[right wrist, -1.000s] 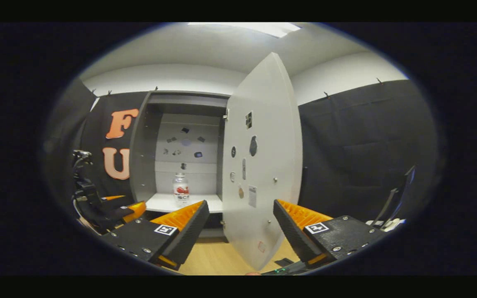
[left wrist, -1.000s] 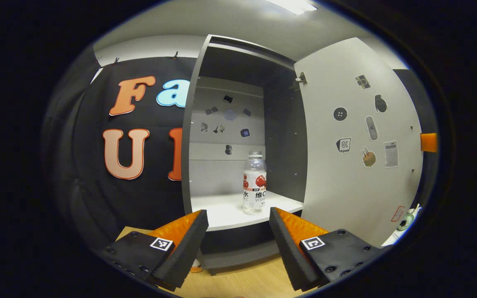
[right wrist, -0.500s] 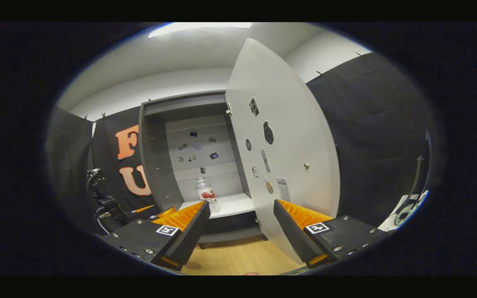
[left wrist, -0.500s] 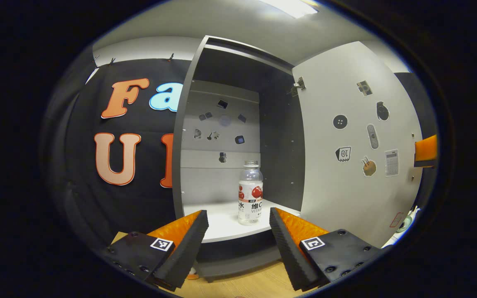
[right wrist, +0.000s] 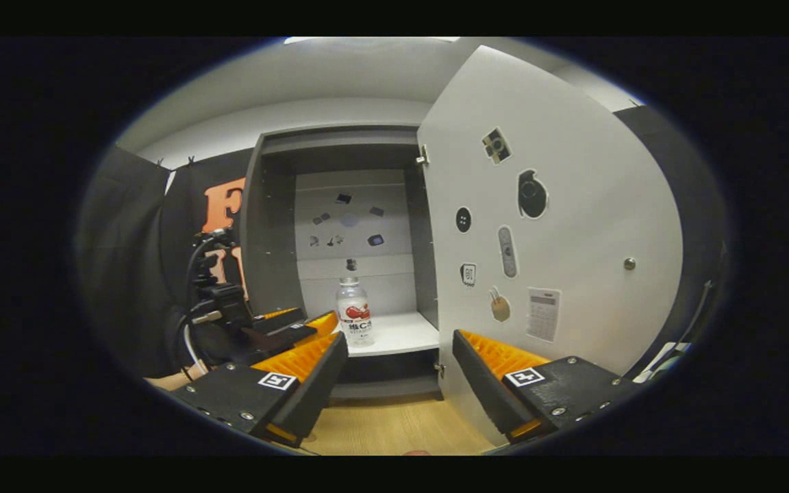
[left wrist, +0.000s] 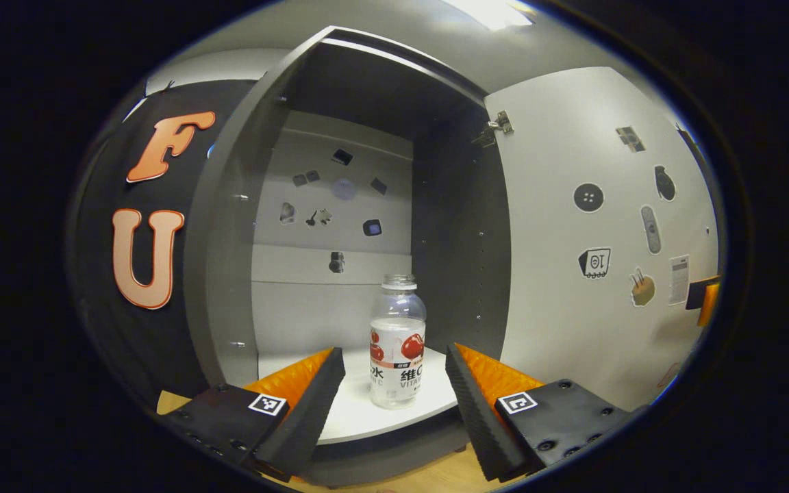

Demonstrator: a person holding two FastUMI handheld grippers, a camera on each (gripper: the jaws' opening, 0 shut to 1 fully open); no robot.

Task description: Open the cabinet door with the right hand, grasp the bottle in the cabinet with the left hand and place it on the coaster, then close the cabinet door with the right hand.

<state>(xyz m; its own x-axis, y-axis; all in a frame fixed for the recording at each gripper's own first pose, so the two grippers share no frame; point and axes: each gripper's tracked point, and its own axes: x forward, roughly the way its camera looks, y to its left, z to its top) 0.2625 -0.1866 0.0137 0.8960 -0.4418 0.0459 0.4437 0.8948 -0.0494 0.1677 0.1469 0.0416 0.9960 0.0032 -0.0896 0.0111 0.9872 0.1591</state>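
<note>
Wooden surface [right wrist: 394, 428], pale grain. Black cloth wall [left wrist: 127, 329], clipped at its top edge. White ceiling [right wrist: 340, 72] with a lit panel [left wrist: 490, 10].

Left gripper view close before the open grey cabinet [left wrist: 230, 260], facing in, right gripper view farther back, both sharing its white shelf [right wrist: 398, 333].

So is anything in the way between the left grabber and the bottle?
No. In the left gripper view, the open left gripper faces the bottle with just bare white shelf between them. The cabinet door stands off to the side.
</note>
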